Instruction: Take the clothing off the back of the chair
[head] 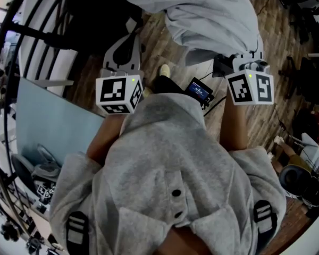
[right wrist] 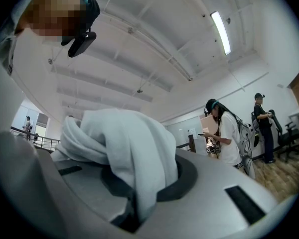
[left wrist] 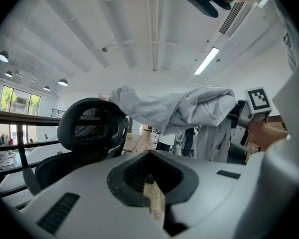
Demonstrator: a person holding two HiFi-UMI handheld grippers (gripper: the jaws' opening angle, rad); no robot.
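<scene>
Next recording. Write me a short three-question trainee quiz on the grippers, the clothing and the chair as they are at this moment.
1. True or false: the right gripper is shut on the pale grey garment.
2. The headrest of the chair is: A) black mesh, B) red leather, C) white plastic.
3. Fill in: between its jaws, the left gripper holds ____.

Key: 1 true; 2 A; 3 nothing.
</scene>
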